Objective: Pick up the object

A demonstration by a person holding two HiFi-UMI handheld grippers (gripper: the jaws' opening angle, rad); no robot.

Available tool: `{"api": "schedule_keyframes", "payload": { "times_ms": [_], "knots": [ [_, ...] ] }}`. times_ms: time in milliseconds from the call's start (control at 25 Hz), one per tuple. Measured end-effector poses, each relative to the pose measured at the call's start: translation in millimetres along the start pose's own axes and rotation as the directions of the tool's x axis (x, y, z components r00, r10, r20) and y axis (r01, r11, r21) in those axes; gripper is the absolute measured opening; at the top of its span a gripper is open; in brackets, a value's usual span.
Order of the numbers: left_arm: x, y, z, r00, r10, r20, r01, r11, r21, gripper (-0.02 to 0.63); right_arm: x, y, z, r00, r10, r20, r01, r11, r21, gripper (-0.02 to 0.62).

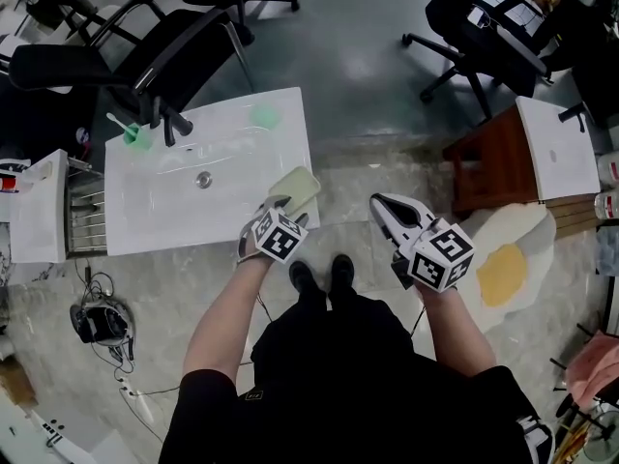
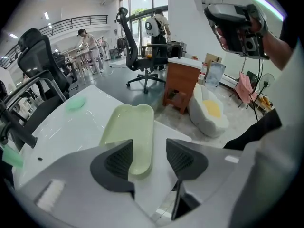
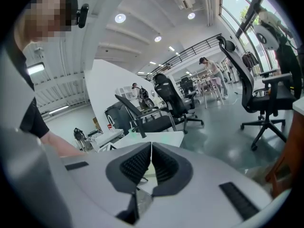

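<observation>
A pale green oblong tray [image 1: 296,188] lies on the front right corner of a white sink top [image 1: 145,216]. My left gripper [image 1: 274,211] hangs just over the tray's near end. In the left gripper view the tray [image 2: 129,133] runs away from the jaws, and its near end sits low in the gap beside the left pad [image 2: 118,161]. The left gripper [image 2: 148,160] is open and grips nothing. My right gripper [image 1: 382,206] is held over the floor to the right of the sink top. Its jaws [image 3: 151,163] are shut with nothing between them.
On the sink top are a black faucet [image 1: 172,124], a drain [image 1: 203,179], a green soap-like piece [image 1: 264,116] and a green item [image 1: 135,135] by the faucet. Office chairs [image 1: 106,56] stand behind. A brown stool [image 1: 493,162] and an egg-shaped cushion [image 1: 508,264] sit at the right.
</observation>
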State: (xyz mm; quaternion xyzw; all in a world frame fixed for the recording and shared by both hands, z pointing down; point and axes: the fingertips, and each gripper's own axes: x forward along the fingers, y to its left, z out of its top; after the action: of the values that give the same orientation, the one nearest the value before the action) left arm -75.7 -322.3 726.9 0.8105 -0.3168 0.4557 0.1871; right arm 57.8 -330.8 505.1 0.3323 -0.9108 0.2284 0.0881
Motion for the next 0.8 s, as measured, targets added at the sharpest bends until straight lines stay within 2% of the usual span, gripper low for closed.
{"api": "schedule_keyframes", "payload": {
  "times_ms": [360, 440, 800],
  "knots": [
    [3.6, -9.2, 3.3, 0.999, -0.032, 0.001, 0.032, 0.999, 0.0, 0.146, -0.5, 2.0, -2.8, 1.0, 0.004, 0.003, -0.004, 1.0, 0.009, 0.012],
    [3.3, -10.4, 3.3, 1.0, -0.028, -0.003, 0.028, 1.0, 0.008, 0.1, -0.5, 4.7, -2.3, 1.0, 0.008, 0.003, -0.008, 1.0, 0.008, 0.012],
    [-3.5, -9.8, 2.4, 1.0, 0.015, -0.007, -0.015, 1.0, 0.012, 0.035, -8.0, 6.6, 3.6, 1.0, 0.005, 0.015, -0.005, 1.0, -0.003, 0.012]
  ]
}}
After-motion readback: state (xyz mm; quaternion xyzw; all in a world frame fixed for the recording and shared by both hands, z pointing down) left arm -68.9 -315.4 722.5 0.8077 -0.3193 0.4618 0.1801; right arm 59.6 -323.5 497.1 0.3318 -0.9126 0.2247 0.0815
